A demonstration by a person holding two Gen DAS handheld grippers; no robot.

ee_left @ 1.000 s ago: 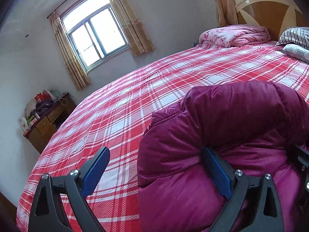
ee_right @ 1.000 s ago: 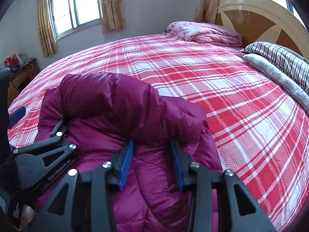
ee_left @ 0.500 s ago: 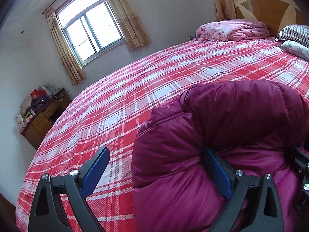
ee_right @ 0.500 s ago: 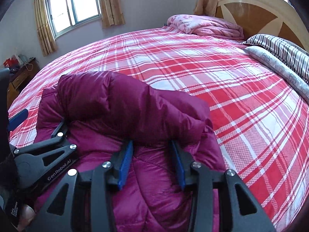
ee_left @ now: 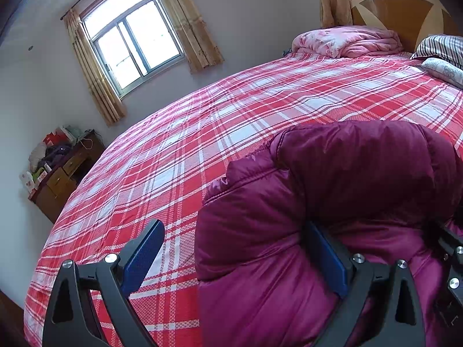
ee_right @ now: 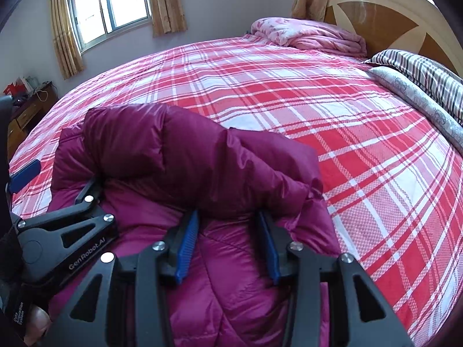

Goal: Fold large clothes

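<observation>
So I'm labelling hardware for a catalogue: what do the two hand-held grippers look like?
Both match: the left hand-held gripper and right hand-held gripper have matte black, cut-out triangular fingers with silver round bolts and ribbed blue pads. White "GenRobot.AI" lettering marks the left one's body. No cables visible.

Puffy magenta quilted jacket [ee_right: 185, 156]: smooth cloth, slight sheen. Red-and-white plaid bedsheet [ee_right: 332, 121]: matt, coarse weave. Curved wooden headboard [ee_right: 387, 20]: glossy. Black plastic gripper fingers [ee_right: 185, 248], blue ribbed pads.
</observation>
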